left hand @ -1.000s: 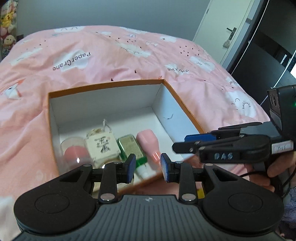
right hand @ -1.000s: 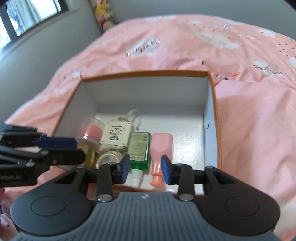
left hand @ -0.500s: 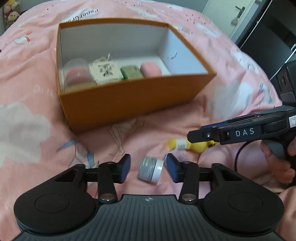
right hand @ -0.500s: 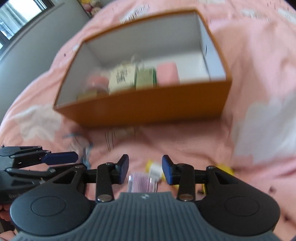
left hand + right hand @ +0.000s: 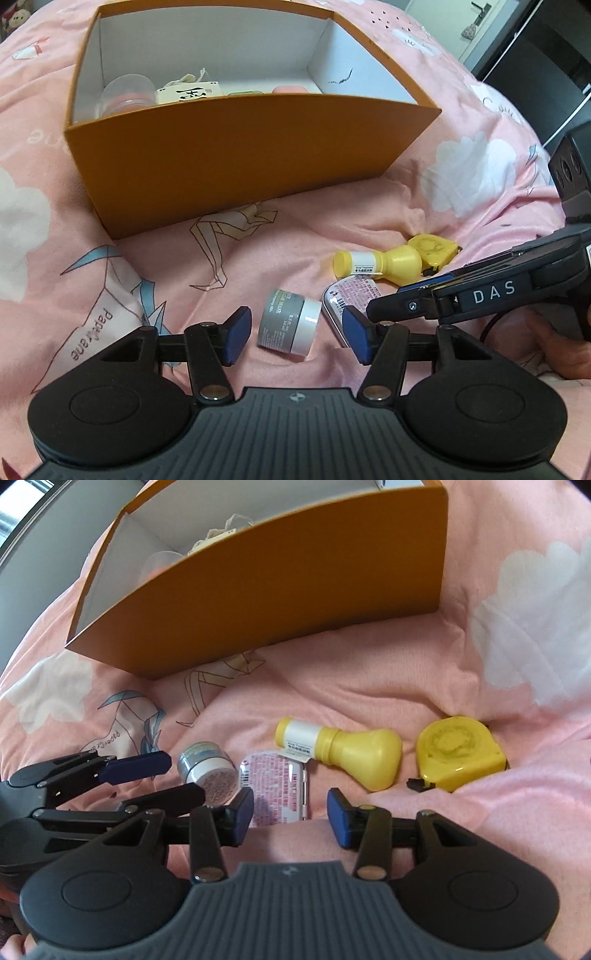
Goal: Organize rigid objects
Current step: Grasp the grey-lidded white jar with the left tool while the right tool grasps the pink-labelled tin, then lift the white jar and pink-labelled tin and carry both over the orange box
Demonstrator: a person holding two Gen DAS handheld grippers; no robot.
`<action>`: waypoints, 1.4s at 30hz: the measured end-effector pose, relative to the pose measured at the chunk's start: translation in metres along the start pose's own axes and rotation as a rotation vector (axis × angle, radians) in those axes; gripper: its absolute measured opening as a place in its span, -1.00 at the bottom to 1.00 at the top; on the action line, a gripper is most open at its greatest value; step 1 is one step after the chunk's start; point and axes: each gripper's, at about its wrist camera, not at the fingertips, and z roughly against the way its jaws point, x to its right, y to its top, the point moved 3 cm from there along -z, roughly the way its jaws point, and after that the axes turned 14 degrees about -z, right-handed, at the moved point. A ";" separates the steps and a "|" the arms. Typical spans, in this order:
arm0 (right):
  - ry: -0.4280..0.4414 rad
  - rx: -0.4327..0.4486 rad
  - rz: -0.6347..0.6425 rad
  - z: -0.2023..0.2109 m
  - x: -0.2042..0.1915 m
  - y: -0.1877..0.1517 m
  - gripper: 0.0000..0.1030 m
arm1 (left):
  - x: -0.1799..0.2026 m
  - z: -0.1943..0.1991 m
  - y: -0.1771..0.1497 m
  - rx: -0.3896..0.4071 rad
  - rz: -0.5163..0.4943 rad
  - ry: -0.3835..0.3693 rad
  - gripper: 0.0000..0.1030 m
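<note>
Small grey jar (image 5: 289, 328) with a white lid lies on its side on the pink bedspread (image 5: 258, 258), in front of the orange box (image 5: 236, 155). Printed label on the grey body; text too small to read.

Left gripper (image 5: 293, 334): jaws opening, straddling the jar, pads clear of it on both sides.

Right gripper (image 5: 291, 814): jaws apart, nothing pressed; flat mint tin (image 5: 275, 790) with pink print lies just ahead of its gap.

Tin sits just beside the jar. Beyond the tin: yellow bottle (image 5: 343, 755) on its side, then yellow tape measure (image 5: 460, 753) to its right.

In the left wrist view the right gripper's fingers (image 5: 406, 304) overhang the tin, close to the left gripper's right pad.

Box is open; item tops visible inside.
</note>
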 end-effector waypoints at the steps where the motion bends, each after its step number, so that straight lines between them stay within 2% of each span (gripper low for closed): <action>1: -0.001 -0.005 -0.003 -0.001 0.000 0.000 -0.13 | 0.002 -0.002 0.001 -0.002 -0.014 0.005 0.28; 4: -0.006 -0.013 -0.001 -0.006 -0.001 0.001 -0.13 | 0.005 -0.007 0.000 -0.010 -0.035 0.004 0.18; 7: -0.005 -0.020 0.002 -0.007 -0.001 0.002 -0.12 | 0.001 -0.013 -0.002 -0.029 -0.023 0.008 -0.16; 14: 0.006 -0.044 -0.008 -0.014 -0.001 0.003 -0.07 | -0.007 -0.008 -0.007 -0.020 0.047 0.002 -0.19; 22: 0.025 -0.064 -0.003 -0.023 -0.002 0.006 -0.04 | -0.023 0.010 -0.020 -0.041 0.210 0.008 -0.21; 26: 0.038 -0.089 0.011 -0.034 -0.006 0.007 -0.05 | -0.027 0.007 -0.025 -0.054 0.249 -0.009 -0.23; 28: 0.040 -0.095 0.009 -0.037 -0.007 0.008 -0.18 | -0.028 0.005 -0.025 -0.061 0.256 -0.013 -0.23; 30: 0.041 -0.088 0.020 -0.035 -0.010 0.007 -0.22 | -0.029 0.003 -0.026 -0.064 0.264 -0.020 -0.23; 31: 0.035 -0.079 0.032 -0.033 -0.012 0.005 -0.32 | -0.030 0.003 -0.026 -0.065 0.267 -0.023 -0.23; 32: 0.031 -0.066 0.047 -0.030 -0.015 0.004 -0.43 | -0.031 0.003 -0.027 -0.067 0.269 -0.025 -0.23; 36: 0.036 -0.022 0.137 -0.018 -0.034 -0.001 -0.61 | -0.031 -0.001 -0.027 -0.078 0.268 -0.028 -0.23; 42: 0.029 -0.057 0.239 -0.030 -0.054 -0.008 -0.67 | -0.032 -0.006 -0.027 -0.097 0.268 -0.031 -0.23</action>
